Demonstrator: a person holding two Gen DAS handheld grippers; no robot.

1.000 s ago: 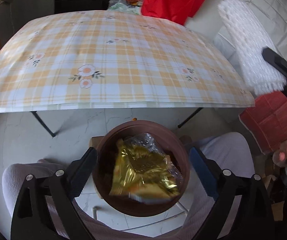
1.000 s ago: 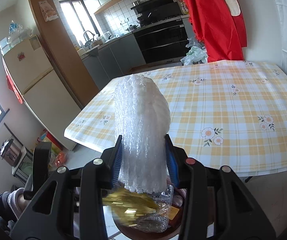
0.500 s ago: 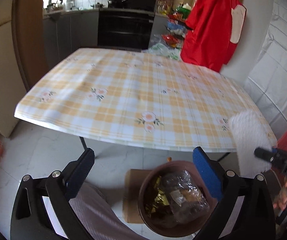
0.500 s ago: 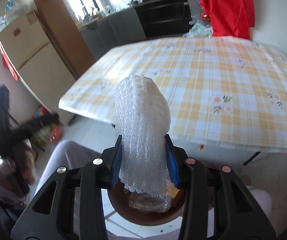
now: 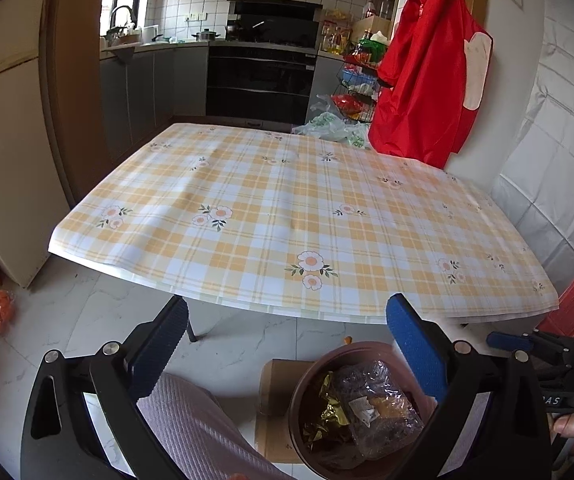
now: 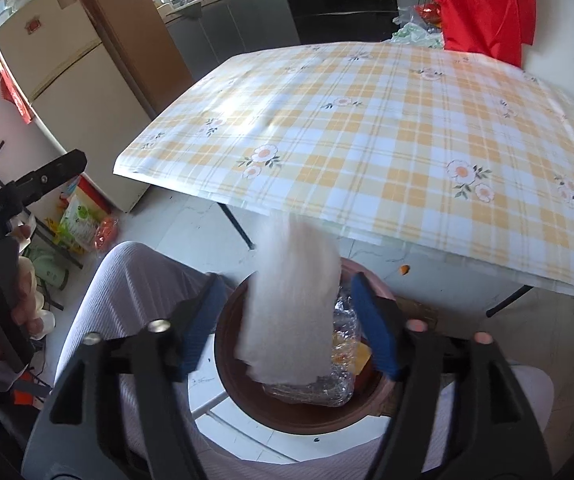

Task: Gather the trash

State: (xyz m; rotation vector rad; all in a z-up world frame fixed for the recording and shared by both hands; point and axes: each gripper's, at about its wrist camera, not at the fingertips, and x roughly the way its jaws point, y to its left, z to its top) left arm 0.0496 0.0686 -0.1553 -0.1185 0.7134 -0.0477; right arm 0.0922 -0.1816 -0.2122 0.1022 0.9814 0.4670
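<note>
A round brown bin (image 6: pixel 243 396) stands on the floor between the person's legs, below the table's near edge. It holds gold foil (image 5: pixel 323 412) and clear plastic wrappers (image 5: pixel 371 412). My right gripper (image 6: pixel 287 332) is open directly above the bin. A white foam-wrap sheet (image 6: pixel 291 300), blurred, is loose between its jaws, over the bin's mouth. My left gripper (image 5: pixel 287 352) is open and empty, up and to the left of the bin (image 5: pixel 299 412). In the left wrist view the right gripper shows only at the right edge; the sheet is hidden.
A table with a yellow plaid flowered cloth (image 5: pixel 287 216) fills the middle; it also shows in the right wrist view (image 6: pixel 387 136). A fridge (image 6: pixel 67 92) and bags on the floor (image 6: pixel 83 220) are at left. A red apron (image 5: pixel 427 80) hangs at right. A cardboard piece (image 5: pixel 275 392) lies under the bin.
My right gripper has opened and let go of the foam-wrap sheet, which now drops towards the bin. My left gripper has risen and pulled back from the bin, now looking across the table.
</note>
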